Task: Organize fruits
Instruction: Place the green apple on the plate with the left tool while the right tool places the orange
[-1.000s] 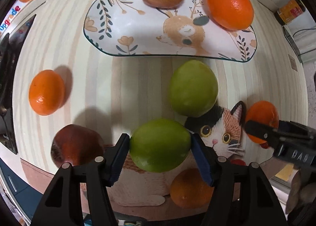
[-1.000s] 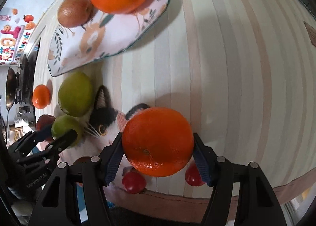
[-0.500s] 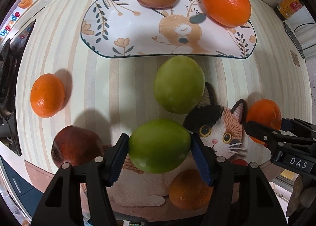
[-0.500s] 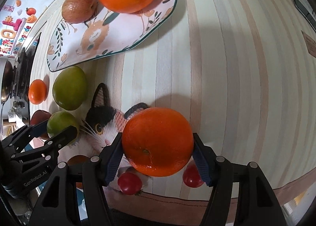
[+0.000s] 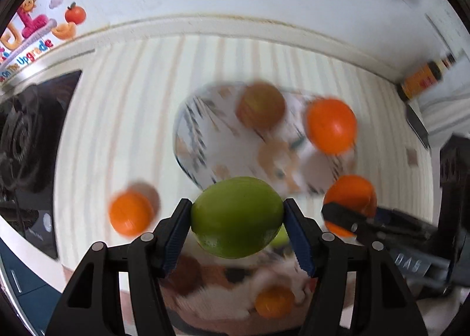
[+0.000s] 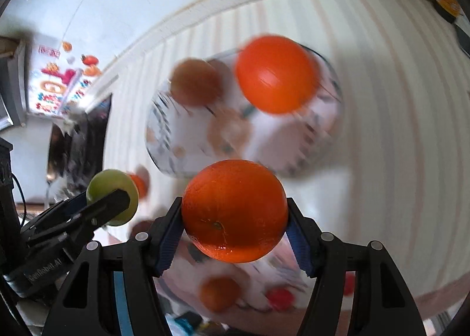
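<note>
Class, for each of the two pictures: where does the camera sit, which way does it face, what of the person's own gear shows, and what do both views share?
Left wrist: sits on the left tool, faces steeply down at the striped table; its fingers clamp a green apple; the right tool shows.
Right wrist: sits on the right tool, faces down; its fingers clamp an orange; the left tool shows.
Shared: the patterned plate, both held fruits.

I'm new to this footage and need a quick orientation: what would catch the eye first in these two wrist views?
The sharpest things are the two fruits in the grips: a green apple clamped in the left gripper and a bright orange clamped in the right gripper, both low and central. Beyond them, blurred, a patterned plate on the striped cloth carries a reddish apple and another orange.
</note>
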`<state>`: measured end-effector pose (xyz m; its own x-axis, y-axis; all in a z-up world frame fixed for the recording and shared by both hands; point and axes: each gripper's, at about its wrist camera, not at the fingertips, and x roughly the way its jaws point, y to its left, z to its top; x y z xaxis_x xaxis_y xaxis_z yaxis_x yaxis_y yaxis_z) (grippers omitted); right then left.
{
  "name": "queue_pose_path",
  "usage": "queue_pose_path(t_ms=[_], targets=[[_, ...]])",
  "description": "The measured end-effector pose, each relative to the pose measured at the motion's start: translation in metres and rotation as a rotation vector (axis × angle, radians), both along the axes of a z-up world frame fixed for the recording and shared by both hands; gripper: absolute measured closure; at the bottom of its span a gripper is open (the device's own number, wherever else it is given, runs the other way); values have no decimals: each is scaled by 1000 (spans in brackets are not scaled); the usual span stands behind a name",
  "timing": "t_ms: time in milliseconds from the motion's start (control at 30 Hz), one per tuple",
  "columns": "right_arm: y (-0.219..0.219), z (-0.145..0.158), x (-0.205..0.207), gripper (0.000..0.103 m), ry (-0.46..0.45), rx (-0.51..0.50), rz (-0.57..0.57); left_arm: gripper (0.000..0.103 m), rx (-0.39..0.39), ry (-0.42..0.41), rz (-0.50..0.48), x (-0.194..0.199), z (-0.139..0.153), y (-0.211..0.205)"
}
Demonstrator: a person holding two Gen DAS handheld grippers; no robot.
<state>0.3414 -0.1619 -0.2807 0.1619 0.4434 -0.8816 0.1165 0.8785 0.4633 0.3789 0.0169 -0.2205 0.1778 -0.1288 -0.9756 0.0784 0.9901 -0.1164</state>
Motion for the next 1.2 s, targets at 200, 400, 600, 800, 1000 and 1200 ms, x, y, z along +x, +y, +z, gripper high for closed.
queue_pose_path(t_ms=[200, 400, 600, 800, 1000, 1200], targets=[[28, -30, 50, 35, 60, 39, -15, 42, 30, 88, 41, 70, -35, 30], [51, -66, 75, 35, 121, 11, -23, 42, 11, 202, 66, 104, -76, 42], [56, -73, 81, 26, 154, -6, -19, 40, 11, 226, 74, 111, -85, 42], [57, -50, 80, 2, 134, -31, -10, 7, 7, 150, 56, 106, -66, 48], [41, -13, 62, 2, 54, -179, 3, 7, 56, 50, 82, 72, -33, 57], [23, 22, 45, 2, -39, -297, -6, 7, 96, -53, 113, 30, -1, 53]])
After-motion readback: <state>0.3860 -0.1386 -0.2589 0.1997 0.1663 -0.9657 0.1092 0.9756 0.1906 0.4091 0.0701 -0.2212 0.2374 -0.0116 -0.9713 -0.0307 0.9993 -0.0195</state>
